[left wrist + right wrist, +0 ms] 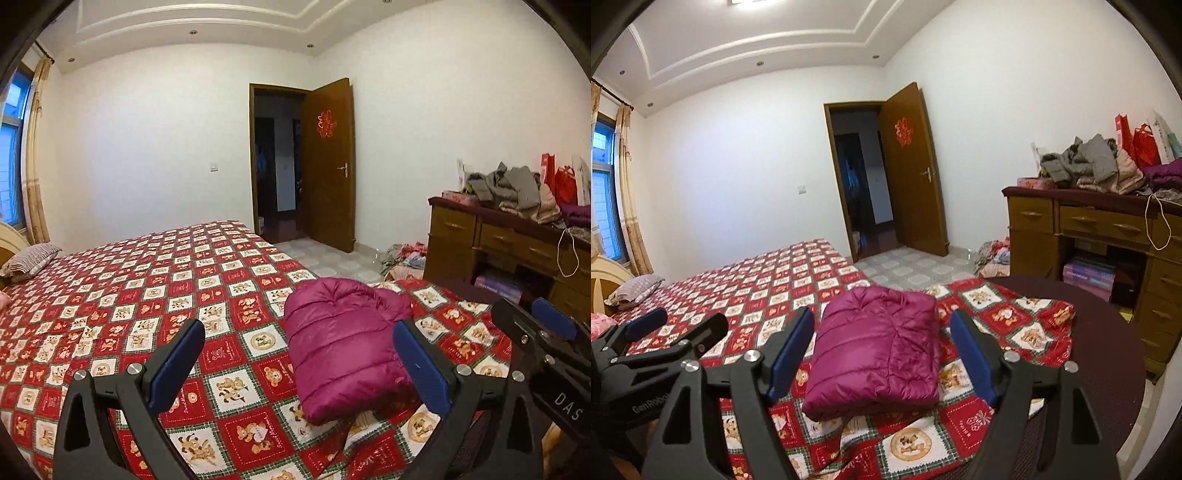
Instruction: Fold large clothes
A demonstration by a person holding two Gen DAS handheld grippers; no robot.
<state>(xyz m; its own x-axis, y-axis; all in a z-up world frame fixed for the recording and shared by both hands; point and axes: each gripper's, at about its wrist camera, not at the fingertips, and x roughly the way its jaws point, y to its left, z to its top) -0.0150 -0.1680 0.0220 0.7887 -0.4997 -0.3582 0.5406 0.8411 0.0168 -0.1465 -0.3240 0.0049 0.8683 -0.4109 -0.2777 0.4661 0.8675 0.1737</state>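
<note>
Jacket (pixel 877 345) lies folded; both grippers (pixel 299 365) (pixel 881 350) gape empty, only right wrist view showing dark tabletop (pixel 1108 332).

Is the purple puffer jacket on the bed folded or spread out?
Folded. The purple puffer jacket lies as a compact rectangular bundle on the bed cover, no sleeves sticking out.

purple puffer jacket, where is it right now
The purple puffer jacket lies folded on the red patterned bedspread at the bed's near corner, low centre in both wrist views, with the wooden dresser off to its right.
</note>
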